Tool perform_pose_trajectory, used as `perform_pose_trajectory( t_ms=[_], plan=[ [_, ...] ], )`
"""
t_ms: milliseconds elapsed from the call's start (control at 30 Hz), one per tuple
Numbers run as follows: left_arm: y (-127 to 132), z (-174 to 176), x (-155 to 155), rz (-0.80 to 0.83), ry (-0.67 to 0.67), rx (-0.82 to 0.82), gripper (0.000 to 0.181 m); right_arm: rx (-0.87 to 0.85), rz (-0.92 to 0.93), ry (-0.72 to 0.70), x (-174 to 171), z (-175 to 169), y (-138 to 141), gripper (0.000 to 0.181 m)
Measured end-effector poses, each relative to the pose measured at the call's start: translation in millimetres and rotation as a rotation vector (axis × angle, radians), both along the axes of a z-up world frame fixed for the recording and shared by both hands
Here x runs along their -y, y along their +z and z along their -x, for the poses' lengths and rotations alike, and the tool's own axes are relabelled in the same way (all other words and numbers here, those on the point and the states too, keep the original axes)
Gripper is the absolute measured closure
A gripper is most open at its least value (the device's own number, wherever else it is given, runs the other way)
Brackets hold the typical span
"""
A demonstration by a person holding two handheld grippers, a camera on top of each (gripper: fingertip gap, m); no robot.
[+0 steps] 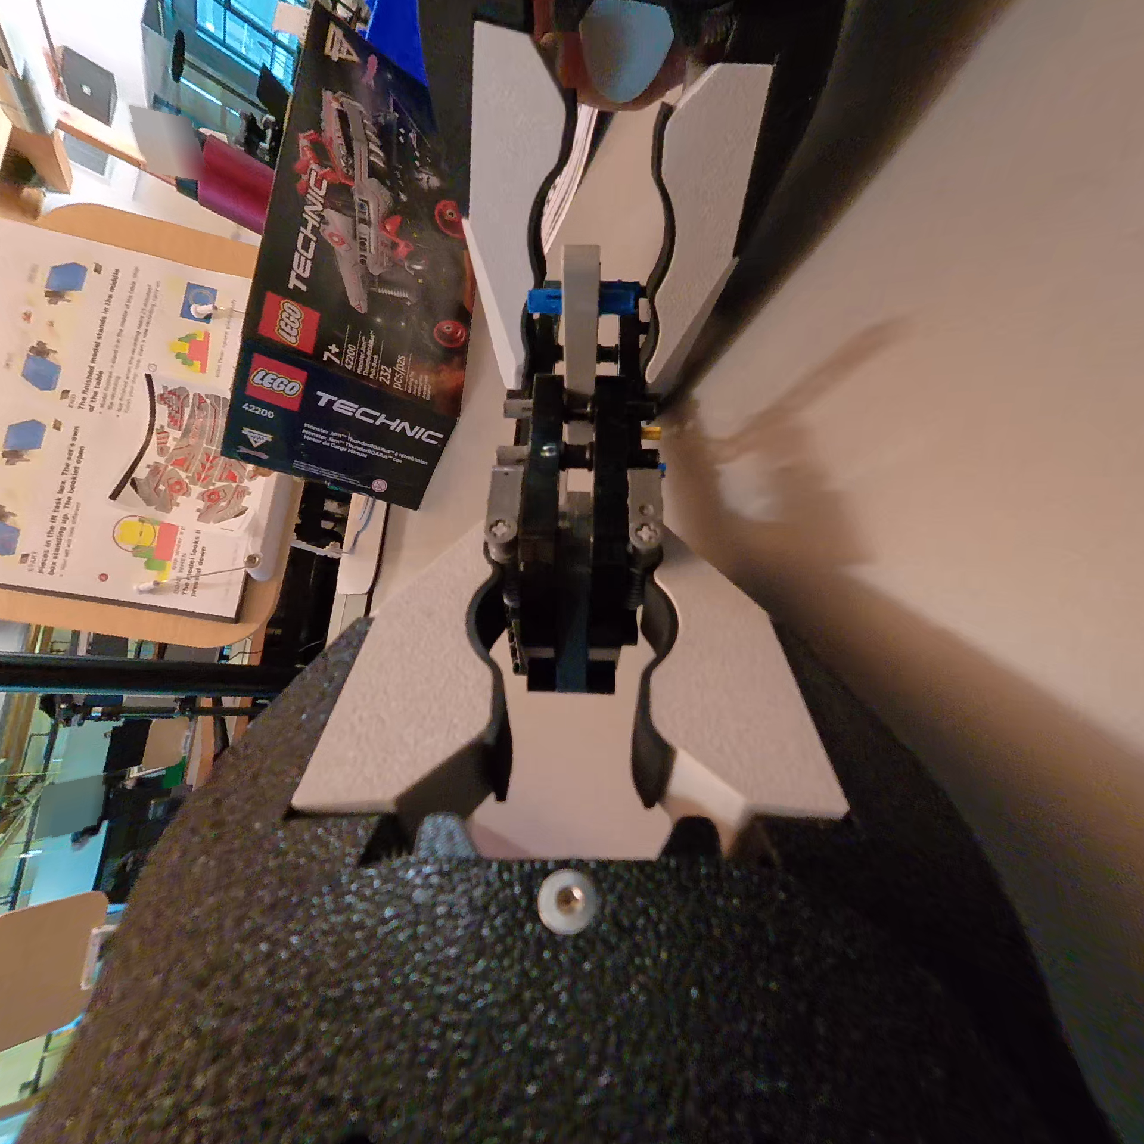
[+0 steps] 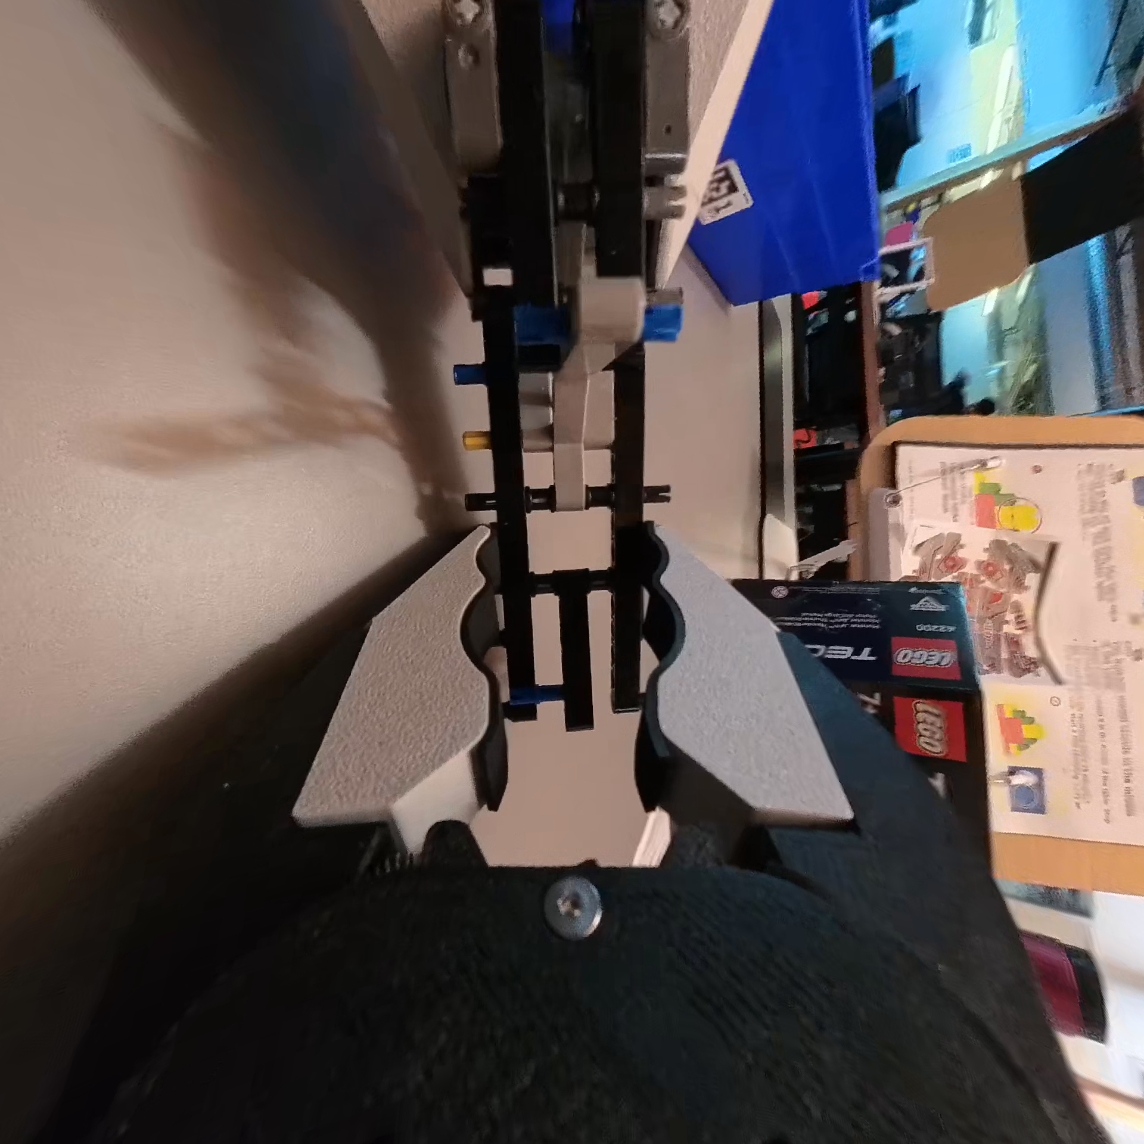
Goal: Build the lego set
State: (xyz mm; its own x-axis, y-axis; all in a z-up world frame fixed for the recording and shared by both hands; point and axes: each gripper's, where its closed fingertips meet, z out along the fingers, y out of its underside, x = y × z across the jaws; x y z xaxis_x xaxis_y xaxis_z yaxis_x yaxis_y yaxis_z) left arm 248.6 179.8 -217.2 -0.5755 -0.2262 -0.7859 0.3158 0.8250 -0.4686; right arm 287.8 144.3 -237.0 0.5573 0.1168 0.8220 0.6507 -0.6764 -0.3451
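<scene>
Closest to my left gripper, its white fingers are clamped on one end of the lego model, a black beam frame with grey side plates, a light grey centre beam and blue pins. My right gripper pinches the opposite end, its pads pressed against the two black outer beams, so the frame hangs between both tools above the pale table. Just beyond it, the dark set box stands on the table, carrying red logo squares and a vehicle picture; I leave its printing unread. Farther off, an illustrated instruction sheet sits on a wooden board, and a blue bin with a small coded tag stands behind.
</scene>
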Motion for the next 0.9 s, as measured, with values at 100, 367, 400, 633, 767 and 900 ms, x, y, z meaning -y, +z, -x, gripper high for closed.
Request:
perform_pose_trajectory(
  t_ms=[100,367,400,633,767,900],
  plan=[
    [-3.3,-0.2,1.4,0.012,0.0,0.002,0.143,0.074,-0.047,0.049,2.8,0.5,4.8,0.133],
    [3.7,1.6,0.3,0.197,-0.019,-0.084,0.143,-0.126,-0.224,0.121,22.8,6.5,35.9,0.105],
    [1.2,0.1,-3.1,0.185,-0.004,-0.094,0.143,-0.109,-0.191,0.116,25.0,6.0,32.6,0.105],
    [-1.0,0.1,-4.3,0.2,0.0,-0.115,0.143,-0.08,-0.152,0.14,11.2,17.9,20.2,0.1],
    [0.2,0.6,2.2,0.148,0.005,-0.068,0.143,-0.043,-0.163,0.163,-5.1,29.8,22.1,0.098],
    [-2.7,0.3,4.7,0.064,0.051,-0.065,0.142,0.033,-0.134,0.134,-9.4,27.4,20.1,0.097]
  ],
)
